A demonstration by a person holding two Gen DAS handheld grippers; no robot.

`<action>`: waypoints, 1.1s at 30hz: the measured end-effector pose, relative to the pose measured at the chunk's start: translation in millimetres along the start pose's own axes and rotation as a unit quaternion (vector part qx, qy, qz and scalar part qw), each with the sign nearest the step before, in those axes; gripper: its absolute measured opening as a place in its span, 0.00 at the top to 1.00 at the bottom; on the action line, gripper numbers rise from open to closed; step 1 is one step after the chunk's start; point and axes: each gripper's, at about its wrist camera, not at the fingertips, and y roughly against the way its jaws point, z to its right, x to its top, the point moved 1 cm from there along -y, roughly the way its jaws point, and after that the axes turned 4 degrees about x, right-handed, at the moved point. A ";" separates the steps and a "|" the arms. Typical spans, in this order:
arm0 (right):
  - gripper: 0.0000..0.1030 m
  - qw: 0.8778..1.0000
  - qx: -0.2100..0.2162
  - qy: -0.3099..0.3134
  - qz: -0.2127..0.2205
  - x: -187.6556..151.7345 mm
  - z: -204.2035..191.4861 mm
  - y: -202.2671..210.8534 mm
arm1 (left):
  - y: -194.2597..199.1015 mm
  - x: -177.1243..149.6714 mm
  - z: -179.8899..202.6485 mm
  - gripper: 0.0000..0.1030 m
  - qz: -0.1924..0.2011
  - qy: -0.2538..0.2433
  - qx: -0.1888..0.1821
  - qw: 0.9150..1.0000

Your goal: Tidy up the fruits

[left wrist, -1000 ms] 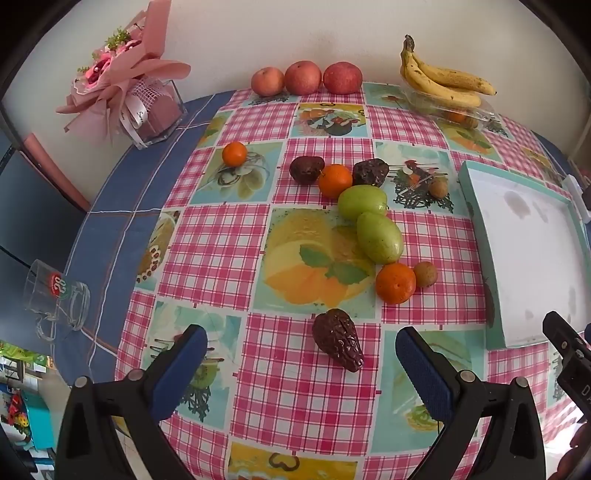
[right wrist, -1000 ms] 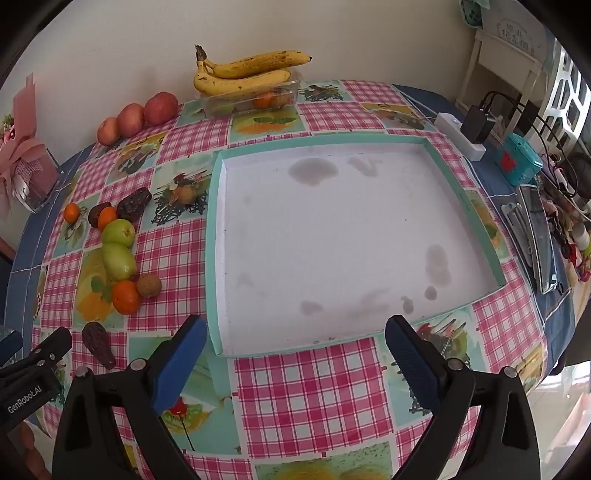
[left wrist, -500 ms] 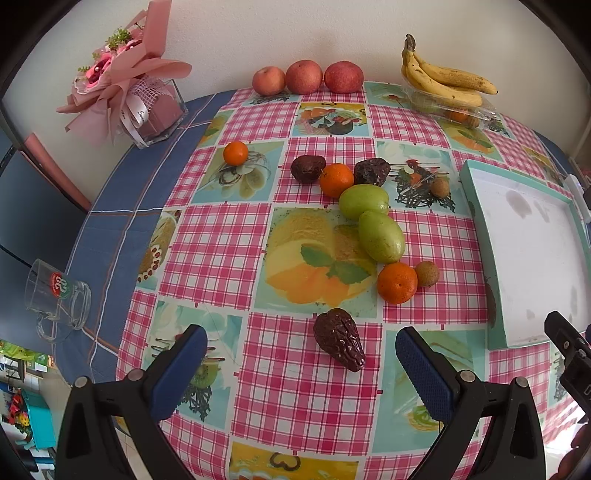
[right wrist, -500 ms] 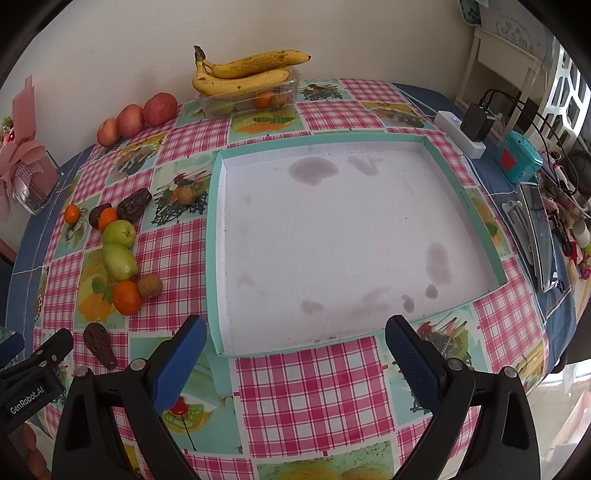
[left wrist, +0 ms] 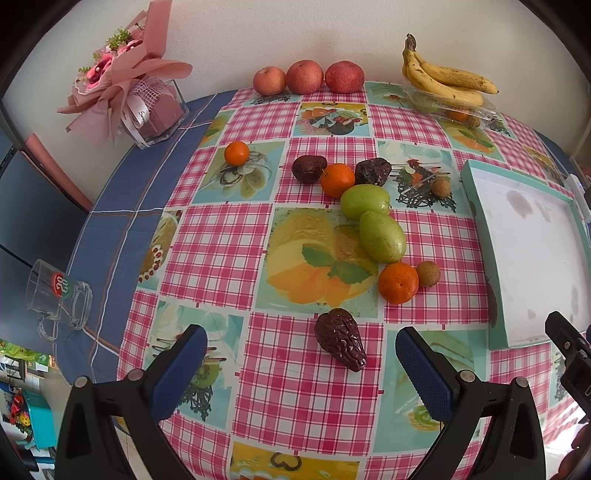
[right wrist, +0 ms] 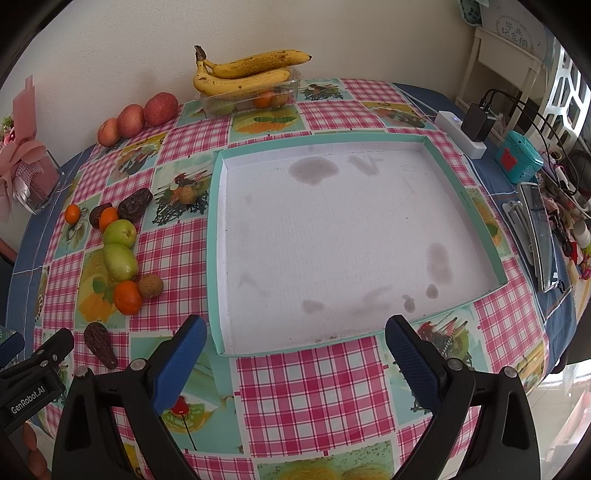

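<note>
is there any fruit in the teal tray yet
No, the teal tray holds only a stained white floor, while the loose fruit, like the green mangoes, lies on the tablecloth beside it.

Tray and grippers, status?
Left gripper open, dark wrinkled fruit ahead. Right gripper open, over tray edge. Tray holds nothing. Path clear.

"GenRobot.AI" in white letters on the black body of the left gripper (right wrist: 29, 363), seen in the right wrist view. A red and green round logo with white "28"-like figures on the glass mug (left wrist: 59, 299). Chinese characters on the wall plaque (right wrist: 515, 31), too small to read.
</note>
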 end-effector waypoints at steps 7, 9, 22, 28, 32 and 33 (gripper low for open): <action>0.05 1.000 0.001 0.000 0.001 0.1 0.7 0.1 | 0.0 0.0 0.2 0.00 0.000 0.000 0.001 1.000; 0.05 1.000 0.001 0.000 0.000 -0.1 0.1 -0.2 | 0.1 -0.1 -0.6 0.00 0.000 0.000 0.000 1.000; 0.05 1.000 0.004 0.001 0.005 -1.1 -1.3 2.4 | 0.8 -0.1 -2.3 0.00 0.003 -0.001 0.001 1.000; 0.05 1.000 0.006 0.003 0.006 -0.7 0.3 3.6 | 3.4 0.4 -0.5 0.00 0.004 -0.003 0.003 1.000; 0.05 1.000 0.005 0.003 0.006 -0.7 -0.2 3.8 | 5.1 1.3 1.1 0.00 0.005 -0.005 0.000 1.000; 0.05 1.000 0.005 0.004 0.006 -0.6 -0.4 4.0 | 5.5 1.3 1.1 0.00 0.006 -0.005 -0.001 1.000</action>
